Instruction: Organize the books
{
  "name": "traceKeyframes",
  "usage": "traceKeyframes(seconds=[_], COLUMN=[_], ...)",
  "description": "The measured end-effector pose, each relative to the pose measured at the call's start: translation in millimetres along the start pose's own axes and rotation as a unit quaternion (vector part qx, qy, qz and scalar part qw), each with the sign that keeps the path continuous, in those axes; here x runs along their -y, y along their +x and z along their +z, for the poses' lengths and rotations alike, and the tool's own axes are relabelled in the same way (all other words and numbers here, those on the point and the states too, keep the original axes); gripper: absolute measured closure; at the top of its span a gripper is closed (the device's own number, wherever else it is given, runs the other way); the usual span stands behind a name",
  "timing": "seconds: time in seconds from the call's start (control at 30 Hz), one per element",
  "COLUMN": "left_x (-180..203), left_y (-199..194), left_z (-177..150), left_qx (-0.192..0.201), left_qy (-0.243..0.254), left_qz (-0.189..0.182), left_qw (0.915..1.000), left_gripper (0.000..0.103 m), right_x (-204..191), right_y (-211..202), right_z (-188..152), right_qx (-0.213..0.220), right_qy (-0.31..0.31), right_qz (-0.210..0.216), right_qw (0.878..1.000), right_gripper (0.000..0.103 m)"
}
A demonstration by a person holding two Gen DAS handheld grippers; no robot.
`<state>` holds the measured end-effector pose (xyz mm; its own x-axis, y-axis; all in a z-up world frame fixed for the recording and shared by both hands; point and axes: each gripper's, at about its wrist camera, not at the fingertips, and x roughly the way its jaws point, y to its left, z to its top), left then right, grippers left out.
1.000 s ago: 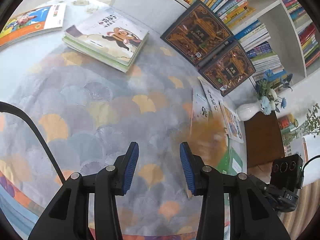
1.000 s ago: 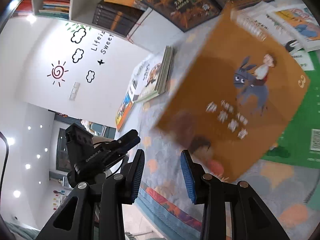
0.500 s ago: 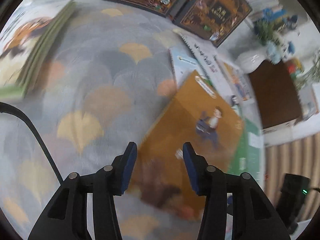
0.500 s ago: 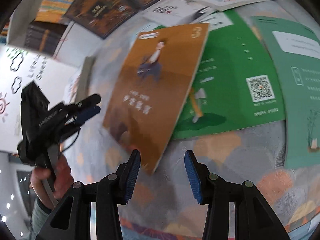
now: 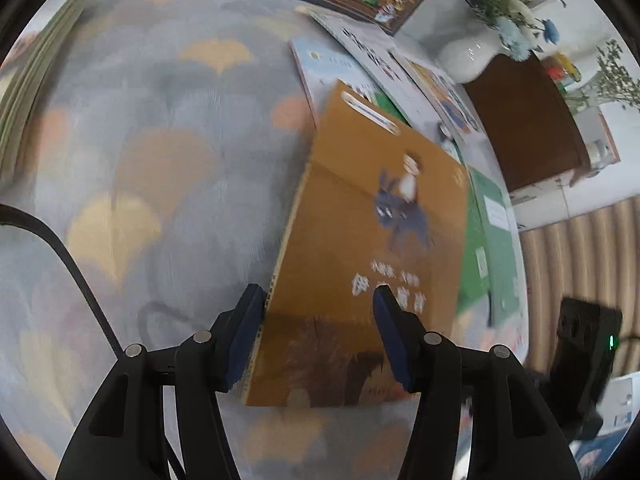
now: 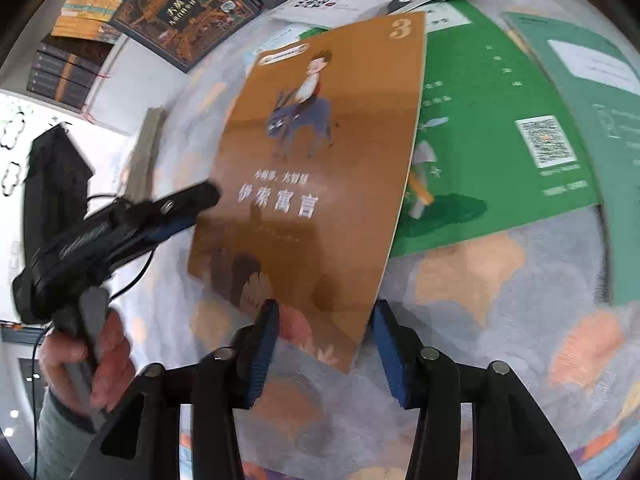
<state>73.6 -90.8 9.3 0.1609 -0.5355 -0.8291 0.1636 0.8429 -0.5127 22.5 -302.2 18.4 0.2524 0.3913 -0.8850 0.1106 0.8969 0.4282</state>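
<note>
While both grippers hang over the rug:
Orange book (image 5: 360,264): flat on patterned rug (image 5: 160,160), centre frame, overlapping green book (image 6: 492,152).
Left gripper (image 5: 318,334): jaws apart, just been widening, clamping nothing.
Right gripper (image 6: 326,354): jaws apart, just been widening, book's corner below, unpinched.

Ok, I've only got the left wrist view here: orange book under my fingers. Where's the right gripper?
Observer: The right gripper hangs over the orange book at its near corner. Its jaws have just been opening, with the corner between them and the pads off it.
Reviewer: And the left one, seen from there?
Observer: The left gripper reaches the book's left edge. Its jaws have also just been opening, with that edge between them, unclamped.
Reviewer: Who's holding it?
Observer: A bare hand in a grey sleeve grips its handle.
</note>
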Motion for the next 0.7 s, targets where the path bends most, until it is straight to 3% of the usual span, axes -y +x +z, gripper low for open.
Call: traceKeyframes(seconds=[0.17, 0.3, 0.4, 0.57, 0.7], left_x=[-1, -5, -9, -5, -20], left_y=[-8, -13, -14, -9, -12], left_z=[-60, -90, -94, -96, -96], left_qx=[-0.035, -0.055, -0.04, -0.012, 0.003], left_qy=[-0.015, -0.039, -0.071, -0.086, -0.134], left_qz=[-0.056, -0.088, -0.093, -0.091, -0.128], left_qw=[0.9977, 0.9938, 0.9923, 0.992, 0.9826], left_gripper=[0.05, 0.05, 0.05, 0.05, 0.05], right_x=[12, 17, 19, 19, 11], right_y=[-8, -15, -20, -18, -13], right_z=[-26, -43, -39, -29, -36], right_qx=[-0.037, -0.074, -0.051, 0.001, 0.018], right_qy=[-0.051, -0.113, -0.12, -0.108, -0.129], right_qz=[-0.021, -0.034, -0.061, -0.062, -0.07], right_qw=[0.998, 0.99, 0.99, 0.992, 0.989], right_gripper=[0.056, 0.056, 0.056, 0.062, 0.065])
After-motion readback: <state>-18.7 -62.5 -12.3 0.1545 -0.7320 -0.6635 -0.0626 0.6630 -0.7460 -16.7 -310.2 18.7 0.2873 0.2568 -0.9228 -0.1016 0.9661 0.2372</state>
